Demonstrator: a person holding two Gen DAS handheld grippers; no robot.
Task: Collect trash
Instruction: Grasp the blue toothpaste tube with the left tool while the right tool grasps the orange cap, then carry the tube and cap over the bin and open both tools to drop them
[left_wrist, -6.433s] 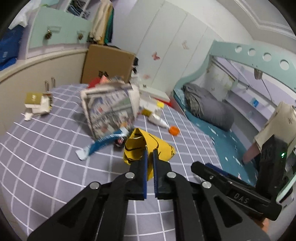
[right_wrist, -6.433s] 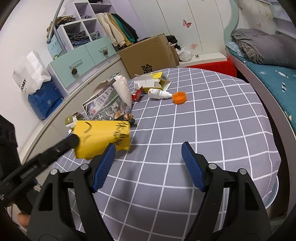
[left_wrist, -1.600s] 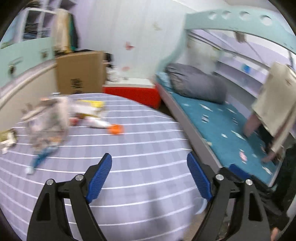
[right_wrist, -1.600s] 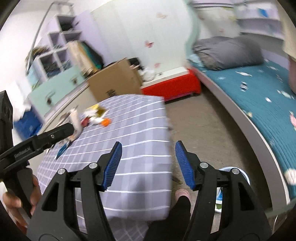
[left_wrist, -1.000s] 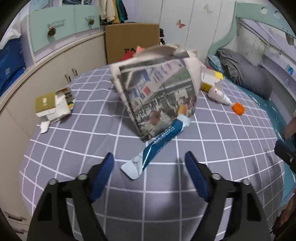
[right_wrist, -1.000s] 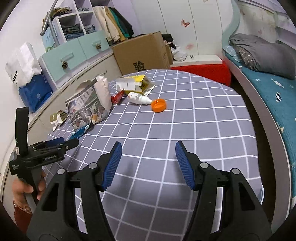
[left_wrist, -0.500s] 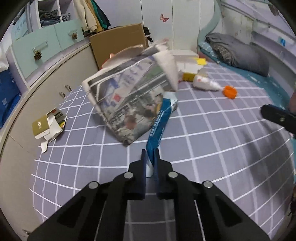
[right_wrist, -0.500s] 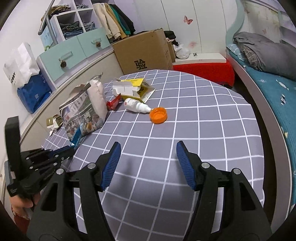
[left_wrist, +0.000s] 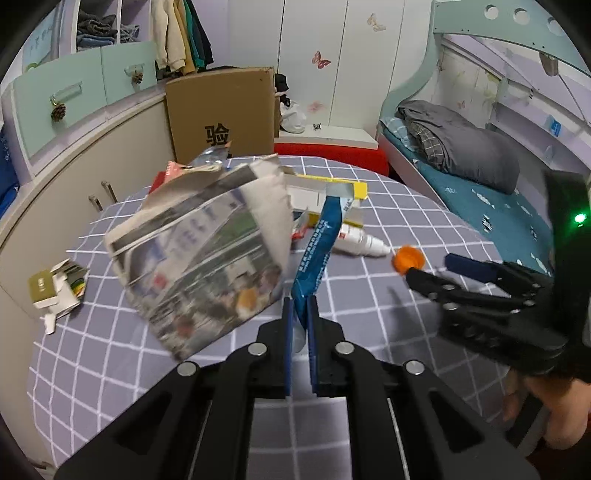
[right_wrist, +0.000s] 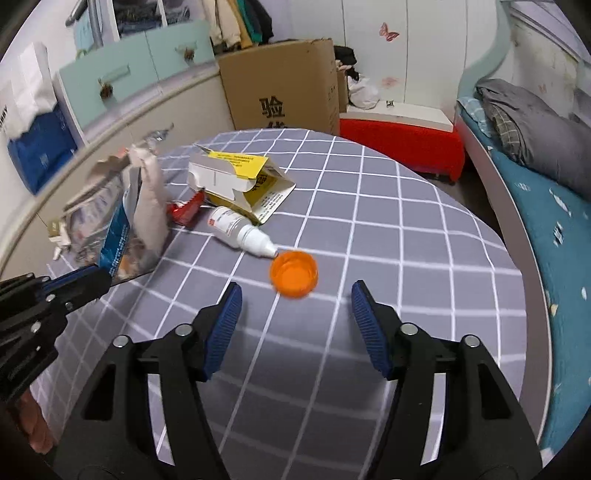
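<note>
My left gripper is shut on the lower end of a long blue and white wrapper, which stands up clear of the grey checked table. Just left of it stands a paper bag made of newspaper. My right gripper hovers low over the table with its jaws closing. An orange cap lies just ahead between its tips, and the pads do not touch it. Beyond the cap lie a white dropper bottle, a torn yellow and white box and a red wrapper.
A small crushed carton lies near the table's left edge. Behind the table stand a brown cardboard box and cabinets. A bed runs along the right. A hand holds the right gripper.
The left gripper was open over the blue wrapper, then shut on it and lifted it off the table. The right gripper has moved in toward the orange cap and its jaws have narrowed.
</note>
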